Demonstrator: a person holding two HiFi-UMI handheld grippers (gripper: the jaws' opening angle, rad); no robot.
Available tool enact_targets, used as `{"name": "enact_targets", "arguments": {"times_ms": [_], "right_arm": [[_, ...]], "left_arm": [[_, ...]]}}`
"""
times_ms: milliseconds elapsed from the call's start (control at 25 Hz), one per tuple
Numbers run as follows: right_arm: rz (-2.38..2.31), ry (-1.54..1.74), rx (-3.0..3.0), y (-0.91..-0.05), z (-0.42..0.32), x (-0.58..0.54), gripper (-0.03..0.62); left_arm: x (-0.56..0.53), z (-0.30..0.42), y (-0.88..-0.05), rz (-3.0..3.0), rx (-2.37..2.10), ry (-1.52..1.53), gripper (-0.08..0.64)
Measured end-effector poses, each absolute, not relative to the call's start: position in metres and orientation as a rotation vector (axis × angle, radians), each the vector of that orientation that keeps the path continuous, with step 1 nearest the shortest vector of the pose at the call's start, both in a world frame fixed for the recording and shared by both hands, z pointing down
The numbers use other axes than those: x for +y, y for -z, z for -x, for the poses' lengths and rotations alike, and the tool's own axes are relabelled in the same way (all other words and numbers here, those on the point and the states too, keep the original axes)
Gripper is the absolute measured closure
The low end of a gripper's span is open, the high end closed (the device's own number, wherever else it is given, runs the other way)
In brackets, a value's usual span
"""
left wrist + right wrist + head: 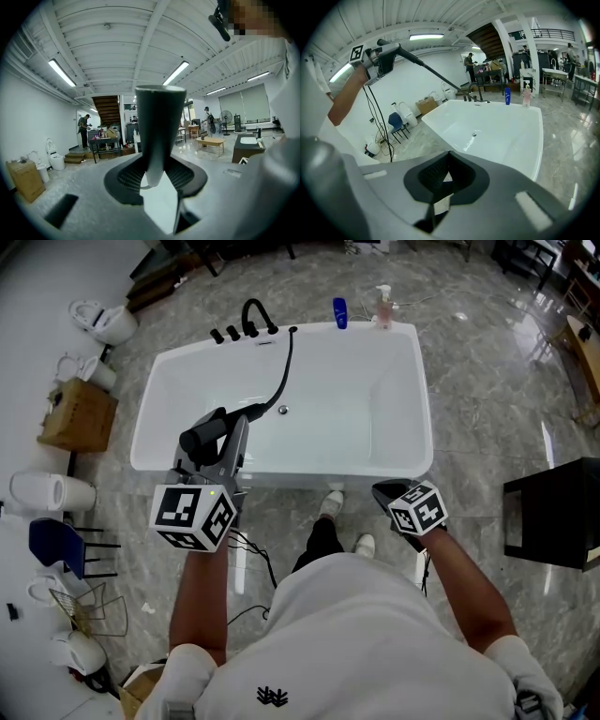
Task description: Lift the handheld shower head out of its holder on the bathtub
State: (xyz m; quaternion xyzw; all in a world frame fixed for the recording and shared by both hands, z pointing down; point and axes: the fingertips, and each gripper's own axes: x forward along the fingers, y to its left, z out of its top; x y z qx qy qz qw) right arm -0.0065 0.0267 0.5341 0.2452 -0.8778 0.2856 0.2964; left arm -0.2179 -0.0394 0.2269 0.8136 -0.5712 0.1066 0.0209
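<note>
The person's left forearm [199, 592] reaches forward and is raised, carrying the left tool [217, 439] roughly level. Its 2 jaws stand partly apart, clamped on the dark handle of the shower head [208, 432]. The right forearm [469, 582] stretches forward on the other side. The right tool [384, 491] tilts downward, lower than the left, its 2 jaws drawn together with nothing between them. The 2 tools are well apart.

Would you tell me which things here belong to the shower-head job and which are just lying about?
Job:
shower head, held in the left gripper
hose
bathtub

Lying about:
blue bottle
pump bottle
cardboard box
blue chair
toilet
</note>
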Motion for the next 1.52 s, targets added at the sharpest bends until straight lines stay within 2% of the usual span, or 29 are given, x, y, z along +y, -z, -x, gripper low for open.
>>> {"name": "enact_targets", "arguments": {"times_ms": [1520], "right_arm": [[-0.632, -0.711, -2.358, -0.5246, 0.0090, 0.0322, 0.580]], "left_arm": [[-0.0315, 0.2128, -0.2239, -2.534, -1.760, -0.358, 0.422]]}}
